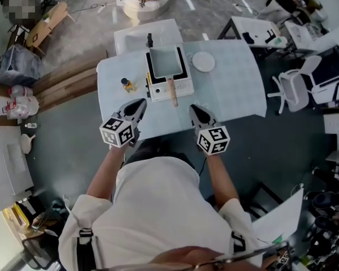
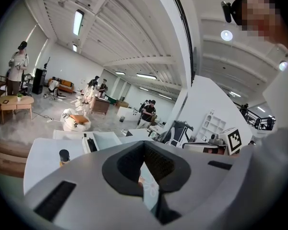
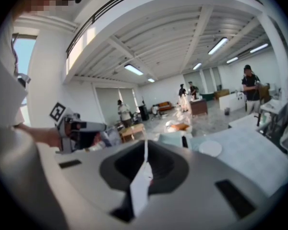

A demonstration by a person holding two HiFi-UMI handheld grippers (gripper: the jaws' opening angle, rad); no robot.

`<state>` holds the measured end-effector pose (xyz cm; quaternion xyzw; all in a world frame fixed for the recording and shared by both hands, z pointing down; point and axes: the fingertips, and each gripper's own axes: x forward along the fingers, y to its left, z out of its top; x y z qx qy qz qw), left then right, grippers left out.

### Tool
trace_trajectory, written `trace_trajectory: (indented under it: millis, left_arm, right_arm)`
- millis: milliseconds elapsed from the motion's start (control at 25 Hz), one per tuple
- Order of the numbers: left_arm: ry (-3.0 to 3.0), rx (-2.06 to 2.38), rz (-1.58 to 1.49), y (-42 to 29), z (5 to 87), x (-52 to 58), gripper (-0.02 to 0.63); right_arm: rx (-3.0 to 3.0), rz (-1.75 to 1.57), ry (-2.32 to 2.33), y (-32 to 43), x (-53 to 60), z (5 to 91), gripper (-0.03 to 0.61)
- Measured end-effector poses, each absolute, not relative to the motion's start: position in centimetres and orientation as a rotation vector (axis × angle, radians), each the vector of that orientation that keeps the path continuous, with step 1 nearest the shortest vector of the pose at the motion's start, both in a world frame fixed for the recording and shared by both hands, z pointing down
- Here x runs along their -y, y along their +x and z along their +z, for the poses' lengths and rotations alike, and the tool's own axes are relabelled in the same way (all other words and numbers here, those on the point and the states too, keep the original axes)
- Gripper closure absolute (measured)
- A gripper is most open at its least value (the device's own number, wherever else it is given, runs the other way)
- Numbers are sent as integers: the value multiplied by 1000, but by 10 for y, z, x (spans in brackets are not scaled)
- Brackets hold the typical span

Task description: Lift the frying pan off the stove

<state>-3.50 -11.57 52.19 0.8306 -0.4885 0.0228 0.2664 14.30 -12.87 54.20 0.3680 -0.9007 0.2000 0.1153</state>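
The frying pan [image 1: 165,61], a square grey one with a pale wooden handle [image 1: 172,92], sits on a white portable stove [image 1: 183,87] near the middle of the bench [image 1: 237,95], its handle pointing back toward the person. A white plate [image 1: 203,61] lies just right of the stove, and a small bottle [image 1: 126,84] with a black cap stands to its left.

The left gripper [image 1: 140,105] hovers over the near edge of the bench, left of the handle and apart from it. The right gripper [image 1: 193,109] hovers to the right, also clear of the pan. In each gripper view the fingers are pressed together with nothing between them.

The only print that shows is the black-and-white square markers on the left gripper's cube [image 1: 118,132] and the right gripper's cube [image 1: 213,140]; they carry patterns, not words. The stove's front panel bears a few dark marks that may be a label or controls, but they are too small to read.
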Motion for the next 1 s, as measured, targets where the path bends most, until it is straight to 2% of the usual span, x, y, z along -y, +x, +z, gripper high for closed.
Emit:
trace_trajectory:
  millis: [400, 1000]
  left_arm:
    - [2175, 1237, 54, -37, 565, 160, 584]
    - [1969, 1028, 86, -15, 664, 210, 581]
  right_arm:
    - [2580, 627, 1032, 124, 159, 572, 543]
    - [2426, 878, 930, 107, 192, 660, 541]
